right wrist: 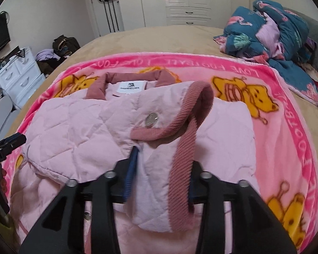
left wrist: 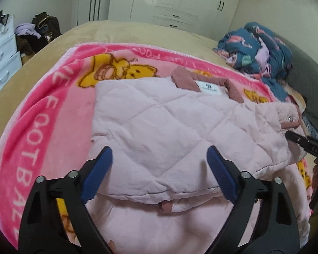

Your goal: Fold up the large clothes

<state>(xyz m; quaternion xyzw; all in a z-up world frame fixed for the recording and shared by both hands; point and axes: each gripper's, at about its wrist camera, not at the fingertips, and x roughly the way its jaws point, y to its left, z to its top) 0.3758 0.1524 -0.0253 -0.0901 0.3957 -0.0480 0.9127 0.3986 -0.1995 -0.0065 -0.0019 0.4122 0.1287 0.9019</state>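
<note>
A pale pink quilted jacket (left wrist: 169, 116) (right wrist: 74, 122) with a dusty-rose collar (right wrist: 135, 77) and a white label lies on a pink bear-print blanket (left wrist: 42, 105) (right wrist: 286, 127) on the bed. Its left side is folded in over the body. My left gripper (left wrist: 159, 150) hovers open over that folded panel, blue pads wide apart and gripping nothing. My right gripper (right wrist: 163, 158) stands partly open. A jacket flap with ribbed rose trim (right wrist: 182, 158) and a metal snap (right wrist: 151, 119) lies loosely between its fingers. The trim hides its right pad. Each gripper shows at the edge of the other's view.
A heap of blue flamingo-print bedding (left wrist: 260, 48) (right wrist: 271, 29) sits at the bed's far right. White drawers (left wrist: 0, 53) (right wrist: 19, 74) and a pile of bags and clothes (left wrist: 38, 29) stand left of the bed. White wardrobes (left wrist: 180, 0) line the back wall.
</note>
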